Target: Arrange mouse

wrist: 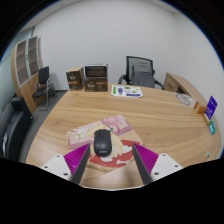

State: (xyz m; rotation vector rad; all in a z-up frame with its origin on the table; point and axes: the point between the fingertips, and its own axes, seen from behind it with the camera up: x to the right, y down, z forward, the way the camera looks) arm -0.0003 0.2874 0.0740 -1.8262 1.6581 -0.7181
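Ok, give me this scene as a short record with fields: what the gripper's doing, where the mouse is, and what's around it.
gripper: fingers open, low over the table
mouse: black, between the fingers, resting on the mouse pad
mouse pad: patterned, pinkish, near the table's front edge
table: large, wooden, rounded
far side of table: papers
behind table: office chair, low shelf unit

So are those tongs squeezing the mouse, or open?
Open. The tongs are spread wide; the black mouse rests on the mouse pad between them, gaps either side.
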